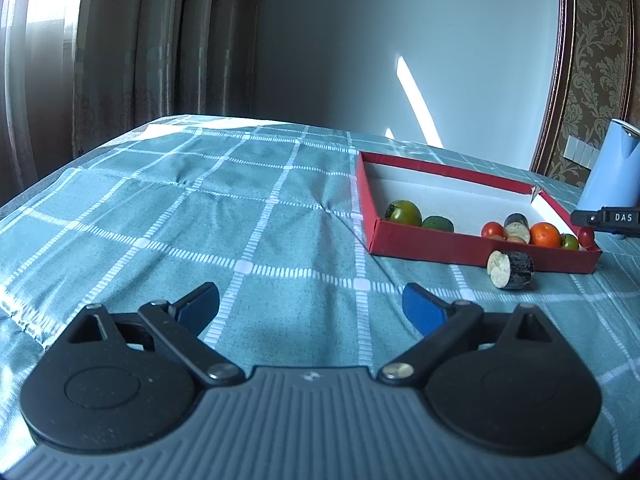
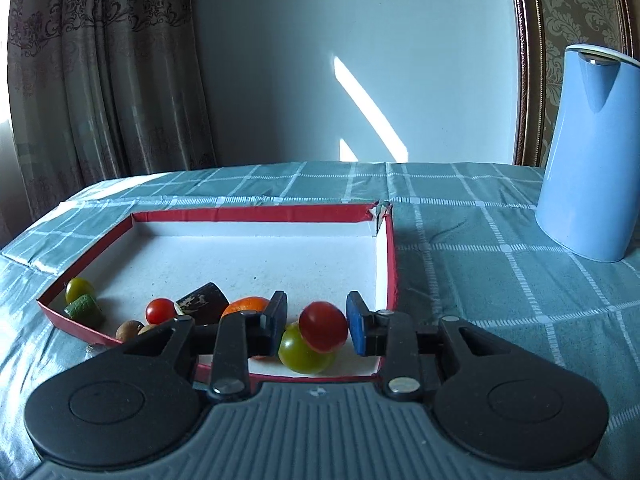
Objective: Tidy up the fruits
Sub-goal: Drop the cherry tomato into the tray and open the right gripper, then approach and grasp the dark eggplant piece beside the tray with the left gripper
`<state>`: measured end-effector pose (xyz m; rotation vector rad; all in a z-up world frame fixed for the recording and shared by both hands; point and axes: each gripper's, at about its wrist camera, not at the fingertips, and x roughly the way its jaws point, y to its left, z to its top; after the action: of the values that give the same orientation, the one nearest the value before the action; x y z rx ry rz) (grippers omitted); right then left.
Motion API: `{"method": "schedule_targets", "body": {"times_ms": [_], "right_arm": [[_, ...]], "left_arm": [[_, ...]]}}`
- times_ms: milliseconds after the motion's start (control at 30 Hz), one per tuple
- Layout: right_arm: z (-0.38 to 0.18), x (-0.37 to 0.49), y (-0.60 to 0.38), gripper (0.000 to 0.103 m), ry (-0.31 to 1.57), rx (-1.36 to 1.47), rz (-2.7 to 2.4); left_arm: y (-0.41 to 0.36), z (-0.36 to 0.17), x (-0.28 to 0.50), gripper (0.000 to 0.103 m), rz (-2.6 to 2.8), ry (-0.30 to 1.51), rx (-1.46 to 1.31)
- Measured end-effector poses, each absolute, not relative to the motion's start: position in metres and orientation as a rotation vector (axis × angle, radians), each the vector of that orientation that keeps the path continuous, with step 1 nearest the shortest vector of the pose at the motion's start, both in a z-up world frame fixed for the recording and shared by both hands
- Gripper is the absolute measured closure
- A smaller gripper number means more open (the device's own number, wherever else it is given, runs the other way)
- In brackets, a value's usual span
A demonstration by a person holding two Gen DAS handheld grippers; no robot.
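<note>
Evidently the right tongs stand a little apart over the near right corner of the red box, with a red cherry tomato between the pads but seemingly free of both, resting atop a green tomato. Best to draw back gently so nothing rolls (the pile looks unsteady). One dark cut piece lies outside the box's near wall. The left tongs hang wide apart and empty. Beyond the box: checked cloth on the worktop, a blue jug, curtains.
</note>
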<state>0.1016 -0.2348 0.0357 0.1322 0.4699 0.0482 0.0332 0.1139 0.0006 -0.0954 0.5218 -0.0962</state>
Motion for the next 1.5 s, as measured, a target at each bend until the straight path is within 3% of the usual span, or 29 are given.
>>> {"method": "schedule_targets", "body": {"times_ms": [33, 67, 100, 300, 533, 633, 967, 1500], "right_arm": [[0.039, 0.097, -0.239, 0.062, 0.451, 0.157, 0.052], [0.043, 0.093, -0.242, 0.045, 0.432, 0.169, 0.038], [0.046, 0.086, -0.244, 0.038, 0.393, 0.176, 0.014], [0.050, 0.050, -0.264, 0.038, 0.287, 0.240, -0.029], [0.032, 0.052, -0.277, 0.036, 0.371, 0.272, -0.090], [0.027, 0.054, -0.278, 0.036, 0.396, 0.277, -0.098], [0.025, 0.048, -0.264, 0.036, 0.394, 0.215, -0.091], [0.030, 0.046, -0.268, 0.036, 0.376, 0.245, -0.079]], "left_arm": [[0.114, 0.001, 0.033, 0.006, -0.096, 0.523, -0.095], [0.114, 0.000, 0.034, 0.006, -0.096, 0.526, -0.096], [0.114, 0.000, 0.034, 0.006, -0.095, 0.527, -0.097], [0.114, 0.001, 0.032, 0.005, -0.087, 0.524, -0.095], [0.091, 0.010, 0.024, 0.005, -0.106, 0.473, -0.025], [0.059, 0.019, 0.021, 0.000, -0.140, 0.451, 0.015], [-0.033, 0.022, 0.039, 0.000, -0.123, 0.486, 0.119], [-0.066, 0.015, 0.065, 0.000, -0.114, 0.540, 0.121]]}}
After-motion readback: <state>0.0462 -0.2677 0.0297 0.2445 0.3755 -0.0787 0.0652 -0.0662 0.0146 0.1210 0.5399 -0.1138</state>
